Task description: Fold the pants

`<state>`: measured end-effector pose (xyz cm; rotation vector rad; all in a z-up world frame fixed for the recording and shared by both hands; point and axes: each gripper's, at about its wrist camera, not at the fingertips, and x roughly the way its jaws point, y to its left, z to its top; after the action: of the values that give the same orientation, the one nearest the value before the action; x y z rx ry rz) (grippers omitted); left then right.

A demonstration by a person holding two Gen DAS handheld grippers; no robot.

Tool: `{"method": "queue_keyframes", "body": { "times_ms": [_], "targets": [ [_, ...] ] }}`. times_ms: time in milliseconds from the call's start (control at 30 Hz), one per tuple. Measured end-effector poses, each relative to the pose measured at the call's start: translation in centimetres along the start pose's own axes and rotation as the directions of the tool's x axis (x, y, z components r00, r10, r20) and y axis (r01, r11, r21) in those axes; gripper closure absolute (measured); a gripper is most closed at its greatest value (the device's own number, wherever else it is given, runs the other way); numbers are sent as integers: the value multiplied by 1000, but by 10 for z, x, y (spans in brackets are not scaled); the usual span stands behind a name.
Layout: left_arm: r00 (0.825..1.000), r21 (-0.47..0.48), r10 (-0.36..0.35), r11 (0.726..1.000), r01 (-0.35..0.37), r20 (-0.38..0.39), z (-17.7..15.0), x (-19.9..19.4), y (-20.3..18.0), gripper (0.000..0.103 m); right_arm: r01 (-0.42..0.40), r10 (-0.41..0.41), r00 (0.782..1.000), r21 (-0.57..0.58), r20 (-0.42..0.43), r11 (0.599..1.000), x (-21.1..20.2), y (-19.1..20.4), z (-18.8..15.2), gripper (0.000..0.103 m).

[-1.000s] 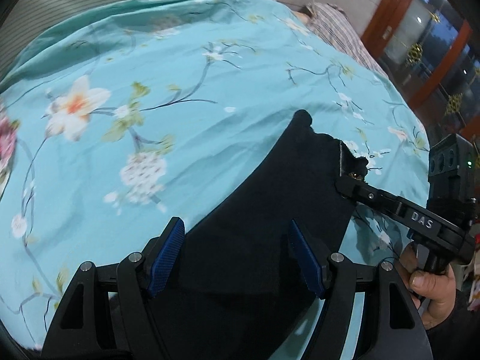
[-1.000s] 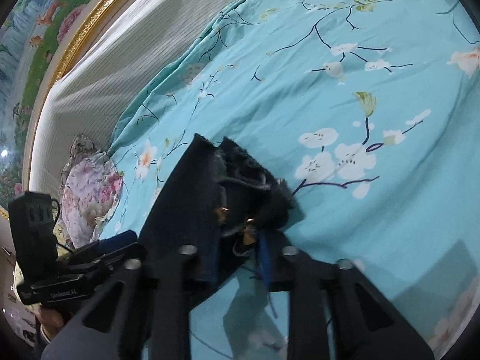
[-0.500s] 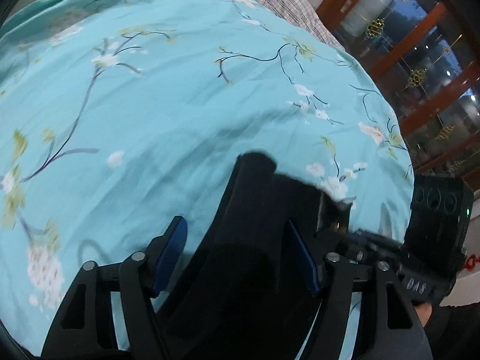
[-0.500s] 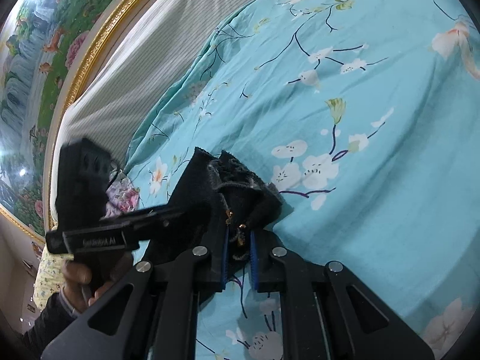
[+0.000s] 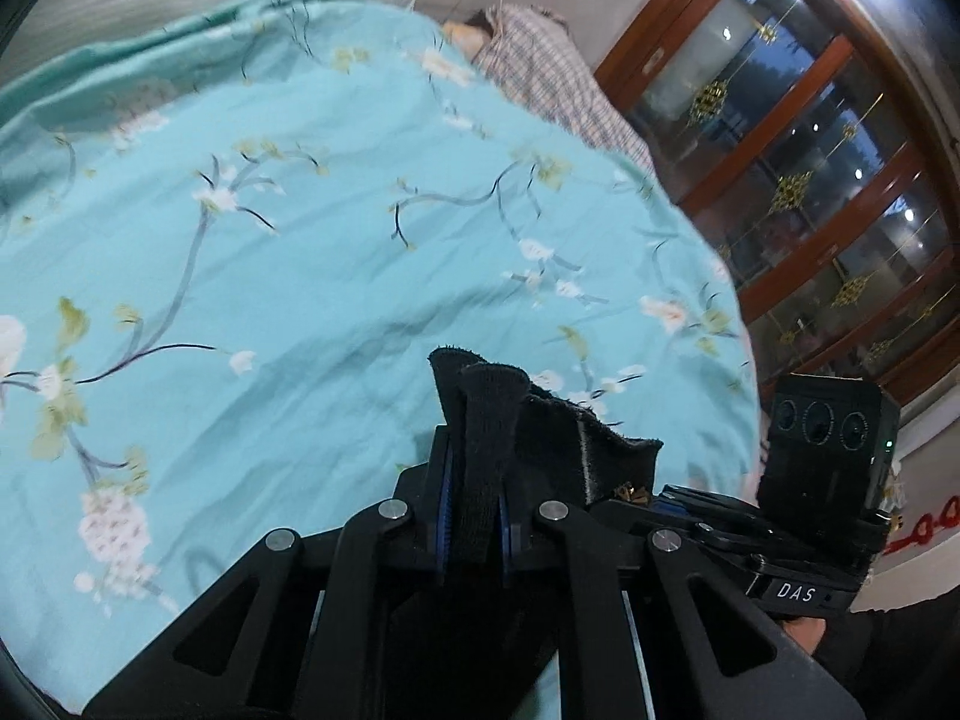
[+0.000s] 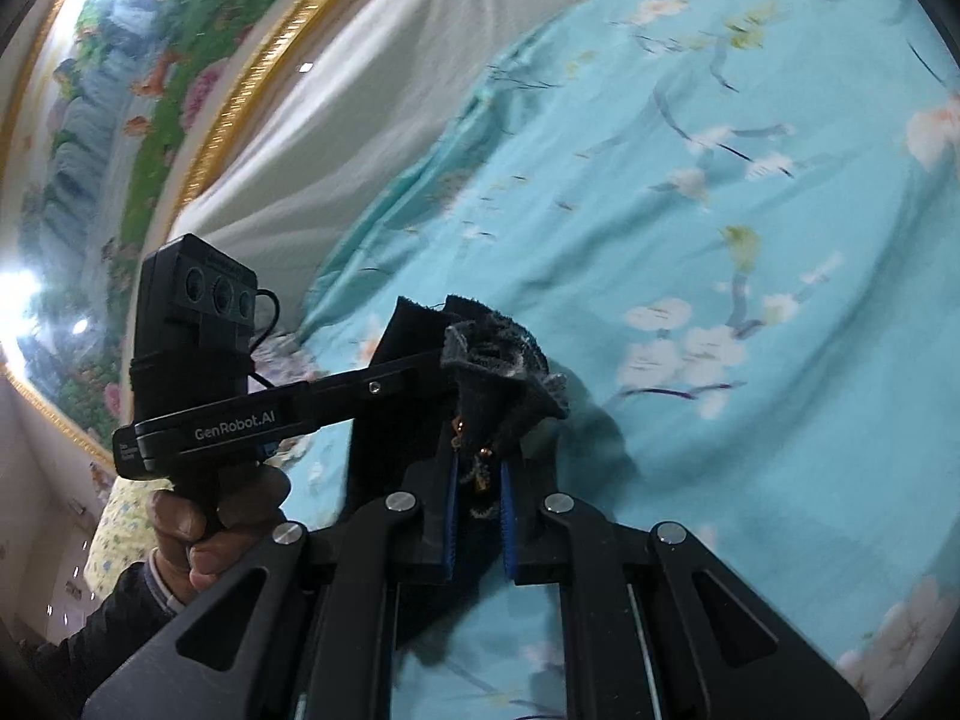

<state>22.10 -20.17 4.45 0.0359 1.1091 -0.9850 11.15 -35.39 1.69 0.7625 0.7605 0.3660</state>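
The dark navy pants (image 5: 543,426) hang lifted above the turquoise flowered bedspread (image 5: 270,276). My left gripper (image 5: 474,516) is shut on one end of their waistband, whose fabric stands up between the blue pads. My right gripper (image 6: 478,516) is shut on the other end of the waistband (image 6: 498,372), next to brass zipper hardware. Each gripper shows in the other's view: the right one (image 5: 780,546) close on the right, the left one (image 6: 384,384) close on the left. The rest of the pants hangs below, mostly hidden.
A person in a checked shirt (image 5: 540,78) lies at the bed's far edge. A wooden glass-door cabinet (image 5: 810,192) stands right of the bed. A gold-framed painting (image 6: 150,90) and white striped bedding (image 6: 372,120) lie behind. A flowered pillow (image 6: 120,534) is at the left.
My left gripper has closed on the waistband, where it was open over the flat pants. Both grippers have risen, lifting the waistband off the bedspread, and have come closer together.
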Motion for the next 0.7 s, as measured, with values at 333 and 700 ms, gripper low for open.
{"method": "queue_keyframes", "body": {
  "times_ms": [333,700],
  "targets": [
    [992,-20,13,1000,-10,122,-37,-82,3,93,-235,230,971,-88,-64,968,-5,58,-9,91],
    [982,-148,83,987,-58,168,-108,-129,37,93,-326,299,933,-120,-200,938,25,106,-46,91]
  ]
}}
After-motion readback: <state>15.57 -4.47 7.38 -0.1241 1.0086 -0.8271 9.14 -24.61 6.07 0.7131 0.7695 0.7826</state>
